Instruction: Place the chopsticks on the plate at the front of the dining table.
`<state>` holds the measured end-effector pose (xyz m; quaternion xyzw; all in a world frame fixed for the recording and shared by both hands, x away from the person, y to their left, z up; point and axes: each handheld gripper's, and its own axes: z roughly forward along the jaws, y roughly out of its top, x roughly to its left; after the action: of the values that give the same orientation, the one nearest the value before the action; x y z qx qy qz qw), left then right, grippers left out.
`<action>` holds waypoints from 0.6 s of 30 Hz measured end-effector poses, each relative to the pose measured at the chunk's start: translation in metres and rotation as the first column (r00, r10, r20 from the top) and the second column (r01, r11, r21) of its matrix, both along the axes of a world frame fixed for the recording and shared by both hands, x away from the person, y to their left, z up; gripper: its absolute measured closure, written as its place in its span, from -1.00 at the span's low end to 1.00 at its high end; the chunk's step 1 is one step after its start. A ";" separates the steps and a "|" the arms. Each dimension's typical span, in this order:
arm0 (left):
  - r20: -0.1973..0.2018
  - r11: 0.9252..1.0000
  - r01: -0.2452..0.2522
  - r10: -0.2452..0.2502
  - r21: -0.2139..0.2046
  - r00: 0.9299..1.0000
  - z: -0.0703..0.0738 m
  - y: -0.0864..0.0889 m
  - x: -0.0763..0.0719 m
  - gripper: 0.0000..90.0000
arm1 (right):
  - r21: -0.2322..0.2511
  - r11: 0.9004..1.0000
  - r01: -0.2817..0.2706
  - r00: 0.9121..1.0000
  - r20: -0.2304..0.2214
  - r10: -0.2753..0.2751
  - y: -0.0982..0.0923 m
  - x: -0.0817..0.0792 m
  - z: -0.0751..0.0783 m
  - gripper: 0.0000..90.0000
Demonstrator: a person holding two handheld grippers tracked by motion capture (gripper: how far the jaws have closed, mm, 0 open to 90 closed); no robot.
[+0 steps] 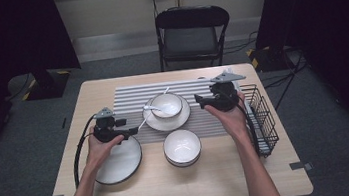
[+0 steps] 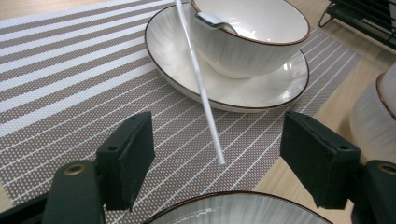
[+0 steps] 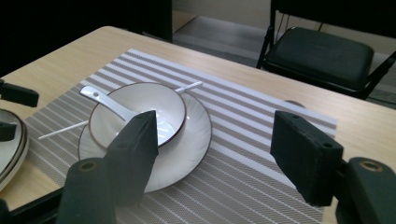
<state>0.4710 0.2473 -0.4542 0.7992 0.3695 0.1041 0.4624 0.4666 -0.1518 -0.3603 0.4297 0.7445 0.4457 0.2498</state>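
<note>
**Both claws empty, chopstick between the left jaws**

Your left gripper [image 1: 133,130] stands with its jaws apart and nothing clamped; in the left gripper view the near end of a white chopstick [image 2: 201,88] hangs between the two pads, touching neither. That chopstick leans on the rim of the plate [image 2: 261,91] and runs up beside the bowl [image 2: 252,35] stacked on it, where a spoon [image 2: 212,19] lies inside. Your right gripper [image 1: 201,101] is also apart and holds nothing, hovering just right of that plate, over the striped placemat [image 1: 127,101].

By the look of it, the place setting is mostly laid: bowl on plate, spoon in bowl. What seems left is settling the chopsticks, with the near one not yet gripped and a second chopstick [image 3: 189,87] poking out behind the bowl.

Watch your edges. A second plate [image 1: 122,162] sits right under your left hand, and a second bowl [image 1: 182,147] stands near the placemat's front edge. The wire rack [image 1: 260,117] crowds your right wrist. Open room lies on the placemat's left part.
</note>
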 end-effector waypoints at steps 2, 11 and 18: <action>0.001 1.000 0.001 -0.001 -0.010 1.000 0.000 -0.001 0.000 -0.43 | -0.004 1.000 0.002 1.000 0.001 -0.002 -0.003 0.000 0.002 -0.29; -0.012 1.000 0.007 -0.007 -0.009 1.000 -0.002 0.000 0.001 -0.43 | -0.018 0.999 0.049 0.998 0.027 -0.049 -0.018 0.003 0.010 -0.30; -0.011 1.000 0.007 -0.007 0.001 1.000 -0.003 0.000 0.002 -0.43 | -0.033 0.997 0.076 0.997 0.011 -0.076 -0.033 0.004 0.008 -0.26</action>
<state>0.4730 0.2468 -0.4576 0.8014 0.3693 0.0981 0.4601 0.4702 -0.1851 -0.3523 0.4514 0.7337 0.4255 0.2774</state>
